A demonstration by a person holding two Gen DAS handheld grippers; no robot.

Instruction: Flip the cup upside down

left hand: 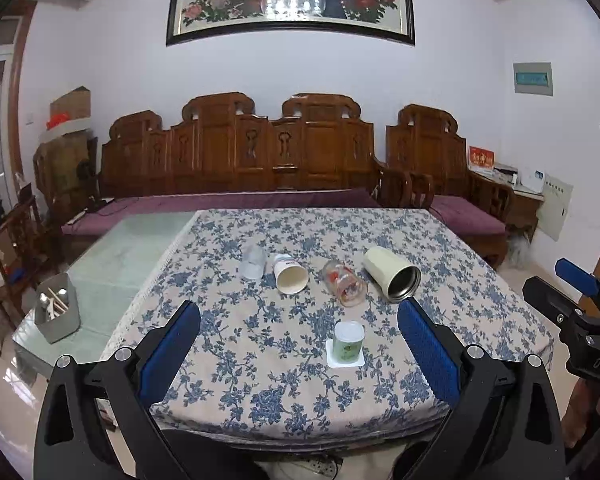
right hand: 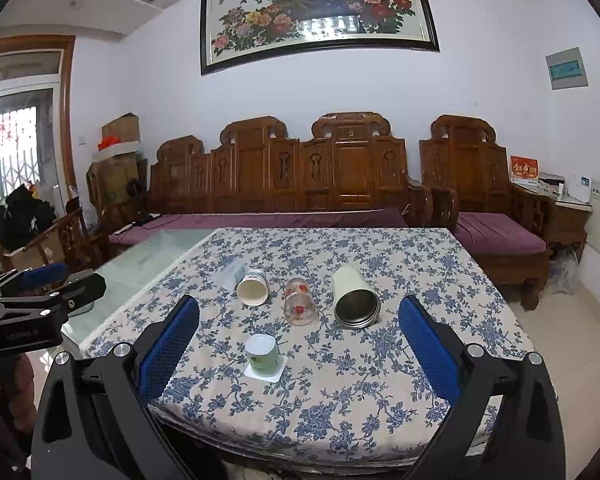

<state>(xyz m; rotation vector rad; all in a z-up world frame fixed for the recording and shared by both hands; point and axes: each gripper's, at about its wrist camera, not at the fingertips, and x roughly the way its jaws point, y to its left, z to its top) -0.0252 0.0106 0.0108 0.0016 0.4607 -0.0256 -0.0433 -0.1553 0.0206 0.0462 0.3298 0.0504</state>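
Blue-padded left gripper: jaws spread wide, holding nothing, at the near table edge. Right gripper: likewise wide and unloaded. Small green cup: standing on a white square coaster, pale flat end up, on the floral tablecloth, between the finger lines. Behind it, a row lying on their sides: clear plastic cup, white paper cup, flower-printed glass, cream steel-lined tumbler (mouths toward camera). Grey utensil bin: on bare glass tabletop, left.
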